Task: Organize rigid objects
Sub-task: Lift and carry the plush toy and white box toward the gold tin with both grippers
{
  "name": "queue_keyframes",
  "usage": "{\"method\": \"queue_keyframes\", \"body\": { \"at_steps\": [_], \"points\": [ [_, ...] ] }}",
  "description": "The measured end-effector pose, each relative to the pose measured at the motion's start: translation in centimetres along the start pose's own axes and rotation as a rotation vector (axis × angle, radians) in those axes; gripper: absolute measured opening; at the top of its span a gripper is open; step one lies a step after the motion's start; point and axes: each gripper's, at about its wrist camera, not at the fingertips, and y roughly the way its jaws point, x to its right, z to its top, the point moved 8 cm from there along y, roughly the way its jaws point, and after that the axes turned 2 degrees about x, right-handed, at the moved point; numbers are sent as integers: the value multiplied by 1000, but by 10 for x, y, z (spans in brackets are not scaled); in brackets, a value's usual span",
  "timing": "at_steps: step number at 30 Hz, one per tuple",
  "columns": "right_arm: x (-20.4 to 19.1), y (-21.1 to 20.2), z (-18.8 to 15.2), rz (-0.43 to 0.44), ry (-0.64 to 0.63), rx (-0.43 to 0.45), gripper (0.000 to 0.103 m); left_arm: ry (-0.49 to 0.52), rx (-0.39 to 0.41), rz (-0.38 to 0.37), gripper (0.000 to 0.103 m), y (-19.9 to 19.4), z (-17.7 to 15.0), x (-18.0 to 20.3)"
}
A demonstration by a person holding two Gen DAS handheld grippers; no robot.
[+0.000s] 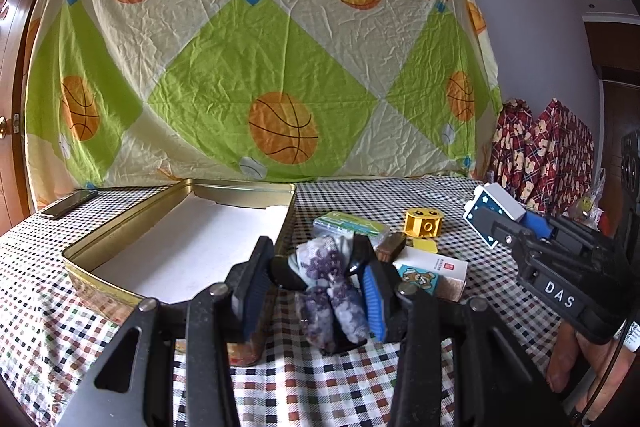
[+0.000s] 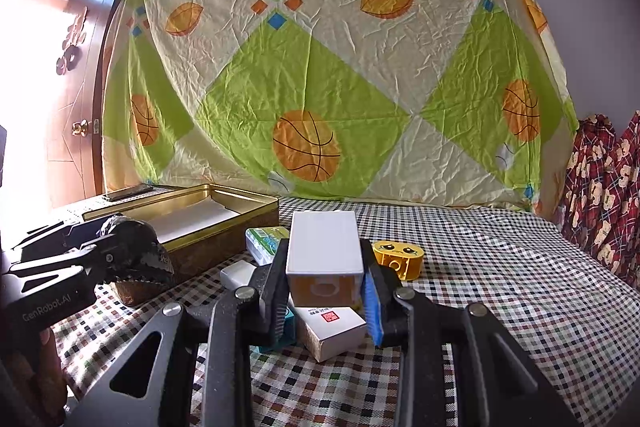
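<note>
My left gripper (image 1: 316,291) is shut on a purple-and-white crystal rock (image 1: 334,291), held just above the checked tablecloth beside the open gold tin (image 1: 120,227). My right gripper (image 2: 326,285) is shut on a small white box (image 2: 324,247) with an orange front, held above the pile. The right gripper also shows in the left wrist view (image 1: 500,215). The left gripper with the rock shows in the right wrist view (image 2: 132,247). On the cloth lie a yellow toy block (image 1: 424,223), a green-labelled clear case (image 1: 352,227) and a white carton (image 1: 436,271).
A phone (image 1: 68,205) lies at the back left of the table. A bear-print card (image 1: 418,279) and a brown piece (image 1: 392,247) lie in the pile. A sports-print sheet hangs behind. Red plaid fabric (image 1: 544,151) stands at the right.
</note>
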Motion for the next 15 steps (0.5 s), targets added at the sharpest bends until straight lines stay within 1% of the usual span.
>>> {"method": "queue_keyframes", "body": {
  "at_steps": [5,11,12,13,14,15],
  "points": [
    [-18,8,6,44,-13,-23,34,-10,-31,41,41,1,4,-18],
    [-43,21,16,96,-38,-50,34,-32,-35,77,40,1,9,-41],
    [-47,24,18,103,-44,-56,34,-35,-38,83,39,1,10,-44],
    [-51,27,19,110,-47,-61,34,-38,-40,83,30,2,11,-48],
    [-55,31,20,117,-49,-65,34,-43,-42,83,28,2,11,-51],
    [-58,34,22,124,-50,-73,34,-47,-42,86,28,2,13,-53]
  ]
}}
